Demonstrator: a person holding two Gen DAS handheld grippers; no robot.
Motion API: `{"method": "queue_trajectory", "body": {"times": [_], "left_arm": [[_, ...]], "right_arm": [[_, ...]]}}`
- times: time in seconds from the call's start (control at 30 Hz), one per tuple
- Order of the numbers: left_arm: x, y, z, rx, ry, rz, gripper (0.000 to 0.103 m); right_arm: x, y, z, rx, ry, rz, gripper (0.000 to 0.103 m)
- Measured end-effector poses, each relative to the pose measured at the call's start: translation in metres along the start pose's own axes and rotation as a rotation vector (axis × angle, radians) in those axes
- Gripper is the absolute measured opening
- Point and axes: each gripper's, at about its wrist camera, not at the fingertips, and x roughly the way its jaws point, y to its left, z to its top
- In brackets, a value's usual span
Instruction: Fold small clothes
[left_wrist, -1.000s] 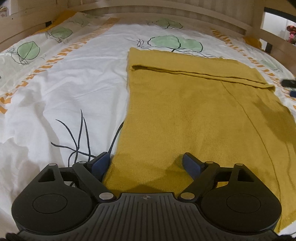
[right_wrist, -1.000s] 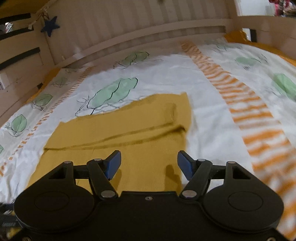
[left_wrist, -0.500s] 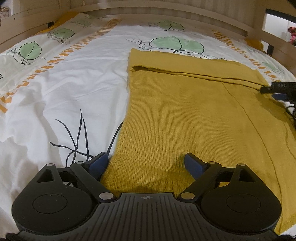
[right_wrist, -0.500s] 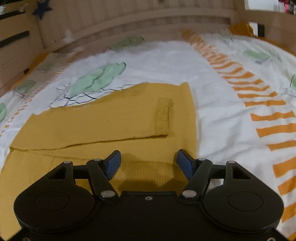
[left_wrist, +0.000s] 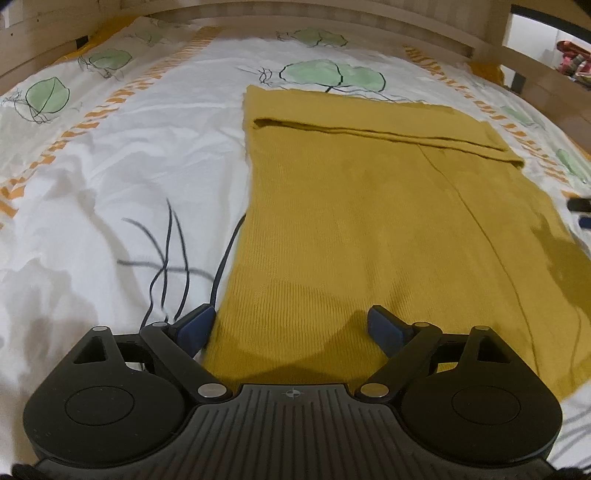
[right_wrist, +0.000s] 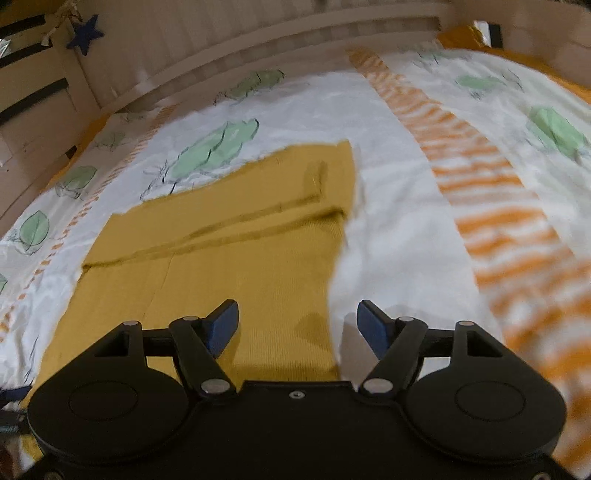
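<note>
A mustard-yellow knit garment (left_wrist: 369, 221) lies flat on the bed, with a sleeve folded across its far end (left_wrist: 388, 129). My left gripper (left_wrist: 291, 326) is open and empty, low over the garment's near left corner, its fingers straddling the left edge. In the right wrist view the same garment (right_wrist: 240, 258) shows with the folded sleeve and its cuff (right_wrist: 317, 177). My right gripper (right_wrist: 297, 325) is open and empty above the garment's right edge, one finger over cloth and one over the sheet.
The bed has a white sheet (left_wrist: 110, 177) printed with green leaves and orange stripes. Wooden slatted rails (right_wrist: 258, 40) run round the far side. A blue star (right_wrist: 84, 33) hangs on the rail. My right gripper's tip (left_wrist: 580, 210) shows at the left view's right edge.
My right gripper has pulled back and shifted right, from over the folded sleeve to the garment's right edge. My left gripper has barely moved. The garment lies as before.
</note>
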Motion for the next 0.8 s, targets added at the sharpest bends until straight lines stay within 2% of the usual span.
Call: {"method": "queue_trajectory", "body": {"times": [0.13, 0.23, 0.43, 0.53, 0.6, 0.73, 0.8], "left_arm": [[-0.017, 0.002, -0.008, -0.009, -0.008, -0.007, 0.088], [-0.033, 0.006, -0.014, -0.016, -0.037, -0.012, 0.088], [-0.055, 0.017, -0.021, -0.002, -0.069, 0.019, 0.087], [-0.057, 0.023, -0.025, 0.004, -0.057, 0.017, 0.087], [-0.055, 0.024, -0.028, 0.018, -0.038, 0.008, 0.081], [-0.047, 0.025, -0.037, 0.032, 0.002, -0.027, 0.078], [-0.040, 0.025, -0.041, 0.027, 0.026, -0.046, 0.073]], "right_arm": [[-0.022, -0.006, -0.023, 0.037, 0.047, -0.008, 0.074], [-0.040, -0.006, -0.034, 0.056, 0.051, -0.015, 0.075], [-0.062, 0.000, -0.052, 0.027, 0.060, -0.033, 0.078], [-0.068, -0.002, -0.063, 0.025, 0.072, -0.030, 0.078], [-0.072, -0.003, -0.068, 0.021, 0.070, -0.029, 0.078], [-0.078, -0.001, -0.074, 0.005, 0.067, -0.024, 0.078], [-0.079, 0.001, -0.077, -0.011, 0.069, -0.026, 0.078]]}}
